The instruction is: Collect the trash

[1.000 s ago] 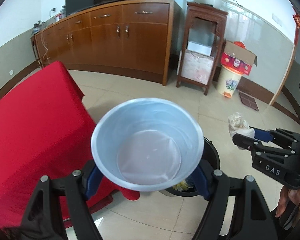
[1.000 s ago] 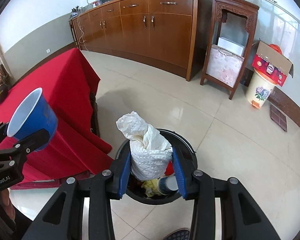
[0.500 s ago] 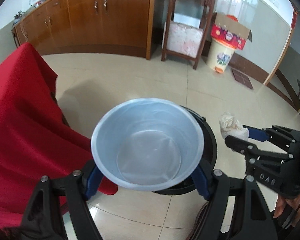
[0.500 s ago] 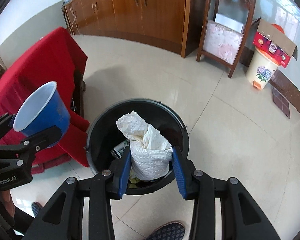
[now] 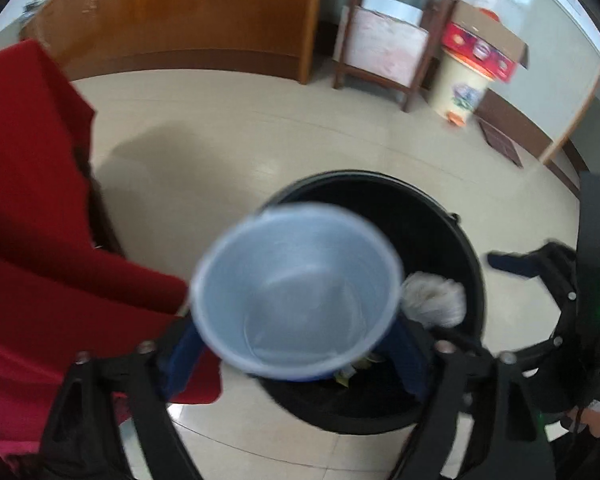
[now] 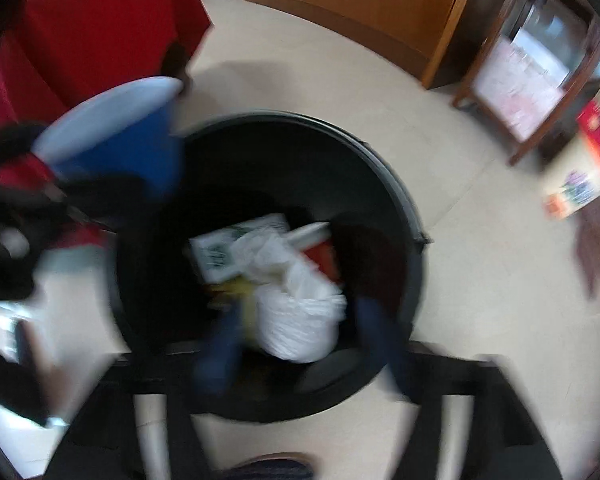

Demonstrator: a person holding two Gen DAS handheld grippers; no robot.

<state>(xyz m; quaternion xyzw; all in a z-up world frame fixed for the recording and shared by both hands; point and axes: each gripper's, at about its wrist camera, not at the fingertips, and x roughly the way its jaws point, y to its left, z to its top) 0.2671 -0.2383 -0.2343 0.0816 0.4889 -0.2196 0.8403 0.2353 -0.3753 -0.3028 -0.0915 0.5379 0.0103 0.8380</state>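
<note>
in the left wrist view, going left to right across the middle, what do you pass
red cloth → blue cup → crumpled white paper → right gripper

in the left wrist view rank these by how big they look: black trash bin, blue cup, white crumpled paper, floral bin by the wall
1. black trash bin
2. blue cup, though it sits right at the camera, which makes it look bigger than it is
3. white crumpled paper and floral bin: they look alike, and the floral bin is much farther off, so no ranking.
</note>
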